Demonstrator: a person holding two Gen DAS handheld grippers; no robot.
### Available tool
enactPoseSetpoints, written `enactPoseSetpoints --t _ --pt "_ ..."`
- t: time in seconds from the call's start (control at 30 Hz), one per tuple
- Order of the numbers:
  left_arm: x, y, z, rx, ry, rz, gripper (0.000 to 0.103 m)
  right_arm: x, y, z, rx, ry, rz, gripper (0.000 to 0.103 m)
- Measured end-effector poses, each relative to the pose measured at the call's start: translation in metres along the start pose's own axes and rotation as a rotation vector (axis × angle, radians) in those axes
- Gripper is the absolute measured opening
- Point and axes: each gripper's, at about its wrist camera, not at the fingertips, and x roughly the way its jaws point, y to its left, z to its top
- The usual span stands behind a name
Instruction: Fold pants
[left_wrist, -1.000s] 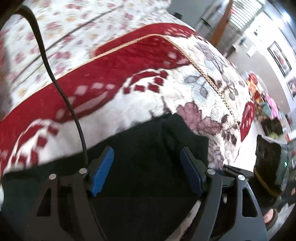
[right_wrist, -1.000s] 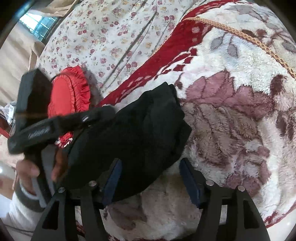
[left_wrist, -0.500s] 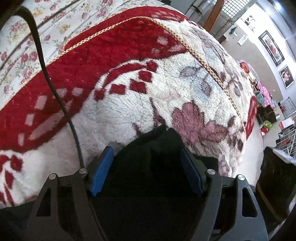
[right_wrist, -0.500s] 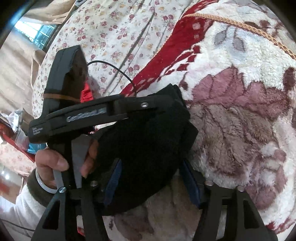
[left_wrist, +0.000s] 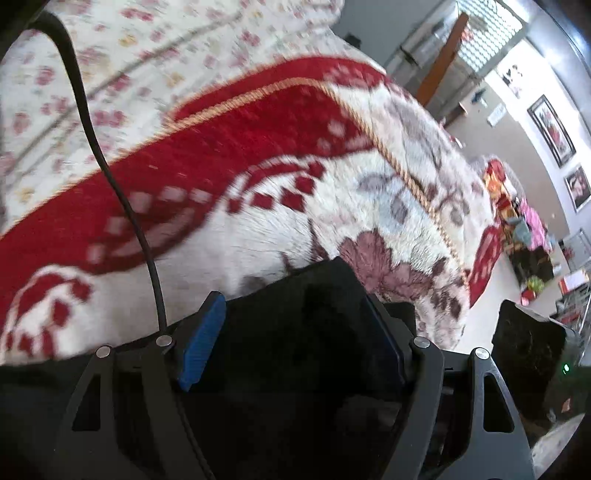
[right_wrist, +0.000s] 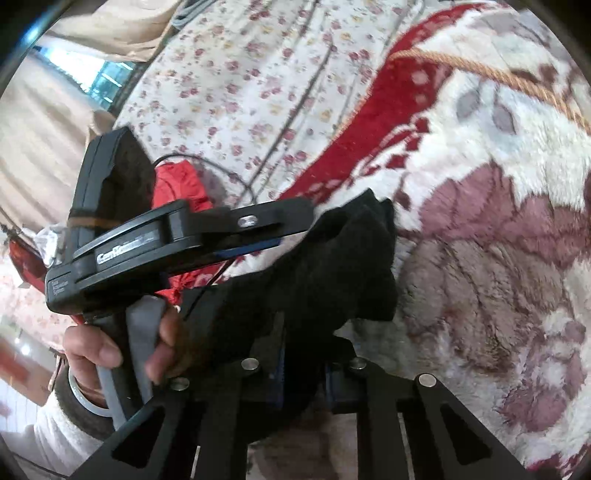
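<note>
The black pants (left_wrist: 295, 350) lie bunched on a red and white fleece blanket (left_wrist: 258, 206). My left gripper (left_wrist: 291, 299) is open wide and hangs over the bundle, with dark cloth filling the gap between its blue pads (left_wrist: 201, 339). The right wrist view shows it from the side, left gripper (right_wrist: 295, 229) reaching across the pants (right_wrist: 332, 273), a hand (right_wrist: 103, 347) on its handle. My right gripper (right_wrist: 304, 373) is closing; its jaws stand narrow, pinching a fold of the pants at the near edge.
A floral sheet (left_wrist: 147, 74) covers the bed beyond the blanket. A red frilled cushion (right_wrist: 177, 188) lies behind the left gripper. A black cable (left_wrist: 110, 177) runs across the left view. The bed's edge drops to the floor at right, by colourful clutter (left_wrist: 524, 229).
The right jaws have narrowed from wide apart onto a fold of the pants. The left gripper has come in over the bundle from the left, still open.
</note>
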Motion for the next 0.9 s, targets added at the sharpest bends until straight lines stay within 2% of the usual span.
enactPoseSetpoints --t 0.17,0.37,0.53,0.57,0.6,0.67,0.7,0.73,0.8,0.9 --pt "-0.057 0.02 -0.021 -0.021 -0.069 0.058 0.075 -0.007 0.033 0.007 -0.089 -0.019 0.018 0.013" --pt "-0.118 0.049 -0.06 -0.096 -0.144 0.126 0.075 0.006 0.093 0.004 -0.256 0.028 0.061 0.013" --pt "-0.156 0.074 -0.097 -0.176 -0.21 0.178 0.075 0.065 0.126 -0.023 -0.313 0.183 0.144 0.013" --pt "-0.162 0.081 -0.106 -0.204 -0.218 0.18 0.075 0.088 0.13 -0.034 -0.318 0.248 0.149 0.015" --pt "-0.167 0.089 -0.113 -0.229 -0.223 0.184 0.075 0.101 0.131 -0.044 -0.316 0.298 0.148 0.017" --pt "-0.174 0.102 -0.127 -0.277 -0.223 0.194 0.075 0.122 0.131 -0.061 -0.295 0.394 0.159 0.033" --pt "-0.177 0.108 -0.135 -0.298 -0.221 0.199 0.075 0.12 0.132 -0.065 -0.296 0.404 0.183 0.039" --pt "-0.178 0.113 -0.14 -0.313 -0.222 0.2 0.075 0.115 0.134 -0.067 -0.304 0.403 0.206 0.05" --pt "-0.18 0.117 -0.148 -0.333 -0.223 0.195 0.075 0.1 0.142 -0.063 -0.33 0.397 0.228 0.053" --pt "-0.181 0.121 -0.157 -0.353 -0.238 0.176 0.075 0.072 0.148 -0.048 -0.406 0.321 0.173 0.053"
